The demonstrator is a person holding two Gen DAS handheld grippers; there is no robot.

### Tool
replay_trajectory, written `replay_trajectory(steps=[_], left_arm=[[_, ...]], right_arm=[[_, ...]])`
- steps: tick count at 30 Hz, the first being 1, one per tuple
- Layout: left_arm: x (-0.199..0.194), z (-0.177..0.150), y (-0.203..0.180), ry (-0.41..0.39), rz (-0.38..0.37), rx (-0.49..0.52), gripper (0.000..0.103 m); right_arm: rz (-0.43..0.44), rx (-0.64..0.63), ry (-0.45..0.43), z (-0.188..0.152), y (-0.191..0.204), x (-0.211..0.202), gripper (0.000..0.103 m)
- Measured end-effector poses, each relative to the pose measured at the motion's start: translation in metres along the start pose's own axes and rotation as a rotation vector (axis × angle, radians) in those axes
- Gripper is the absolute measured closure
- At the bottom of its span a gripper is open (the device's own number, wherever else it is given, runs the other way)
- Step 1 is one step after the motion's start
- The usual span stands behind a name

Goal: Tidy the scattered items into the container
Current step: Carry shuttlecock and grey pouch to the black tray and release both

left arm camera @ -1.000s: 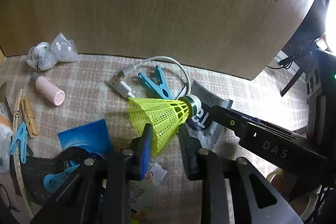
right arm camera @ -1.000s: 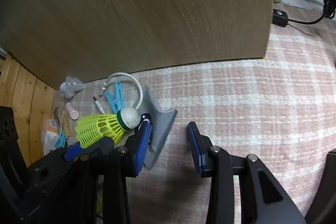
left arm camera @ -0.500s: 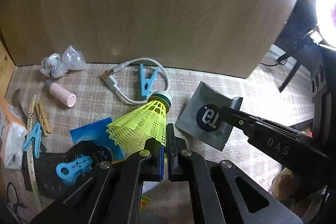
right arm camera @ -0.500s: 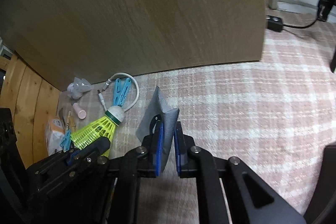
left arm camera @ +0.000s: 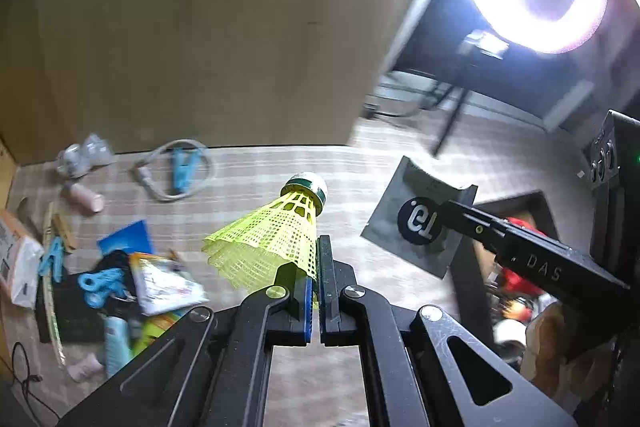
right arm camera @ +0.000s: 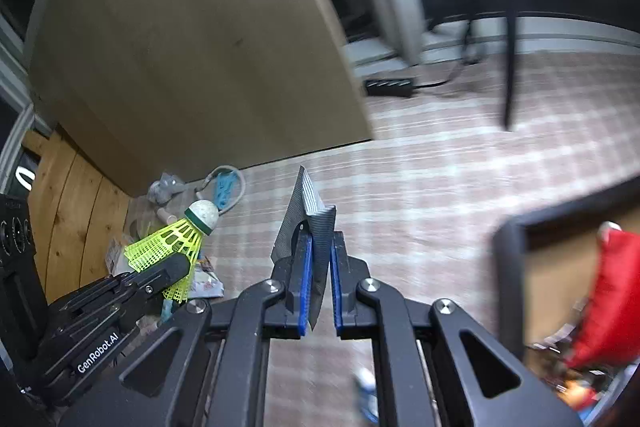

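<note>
We noted the container (right arm camera: 508, 239) cut off, contents blurred. Left tongs (left arm camera: 318, 267) pinched the yellow mesh shuttlecock (left arm camera: 276, 239); right tongs (right arm camera: 320, 267) clamped the gray packet (right arm camera: 308, 211), both aloft.

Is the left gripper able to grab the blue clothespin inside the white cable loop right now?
Probably not: the left gripper is shut on the yellow shuttlecock, and the clothespin lies far off.
</note>
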State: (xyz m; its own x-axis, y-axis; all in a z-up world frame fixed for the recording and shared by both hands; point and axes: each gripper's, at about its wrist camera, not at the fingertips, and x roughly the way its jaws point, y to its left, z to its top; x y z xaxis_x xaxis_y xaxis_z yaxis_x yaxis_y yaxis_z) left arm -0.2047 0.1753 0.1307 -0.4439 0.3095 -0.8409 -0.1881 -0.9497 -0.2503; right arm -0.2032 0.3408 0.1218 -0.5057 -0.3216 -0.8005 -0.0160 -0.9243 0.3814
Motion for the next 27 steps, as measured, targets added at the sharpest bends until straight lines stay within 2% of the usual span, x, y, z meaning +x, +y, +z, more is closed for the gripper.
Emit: replay_trajectory(steps=[5,11,15,21,23,24,25,26,27], left_arm=[[0.002,-0.006,-0.057,0.004,-0.061,0.085,0.102],[0.014,-0.01,-0.125,0.039,-0.152,0.152,0.102],[0.029,-0.009,-0.169,0.064,-0.193,0.187,0.102],[0.049,-0.007,-0.21,0.102,-0.246,0.226,0.101],[0.059,-0.005,-0.218,0.153,-0.256,0.223,0.08],[0.062,-0.004,-0.218,0.164,-0.258,0.211,0.064],[0.062,-0.003,-0.217,0.153,-0.253,0.21,0.064],[0.061,-0.003,-0.216,0.142,-0.237,0.216,0.065],[0.059,-0.003,-0.215,0.14,-0.235,0.221,0.065]], right_arm=[[-0.062,0.05,-0.064,-0.018,-0.045,-0.052,0.094],[-0.179,0.135,-0.151,-0.034,-0.121,-0.115,0.094],[-0.267,0.202,-0.192,-0.028,-0.175,-0.155,0.094],[-0.363,0.26,-0.216,-0.023,-0.224,-0.186,0.094],[-0.362,0.257,-0.208,-0.022,-0.233,-0.188,0.093],[-0.357,0.254,-0.191,-0.02,-0.236,-0.187,0.088],[-0.37,0.263,-0.184,-0.019,-0.238,-0.186,0.083],[-0.392,0.28,-0.18,-0.018,-0.241,-0.186,0.072],[-0.395,0.286,-0.185,-0.02,-0.241,-0.189,0.067]])
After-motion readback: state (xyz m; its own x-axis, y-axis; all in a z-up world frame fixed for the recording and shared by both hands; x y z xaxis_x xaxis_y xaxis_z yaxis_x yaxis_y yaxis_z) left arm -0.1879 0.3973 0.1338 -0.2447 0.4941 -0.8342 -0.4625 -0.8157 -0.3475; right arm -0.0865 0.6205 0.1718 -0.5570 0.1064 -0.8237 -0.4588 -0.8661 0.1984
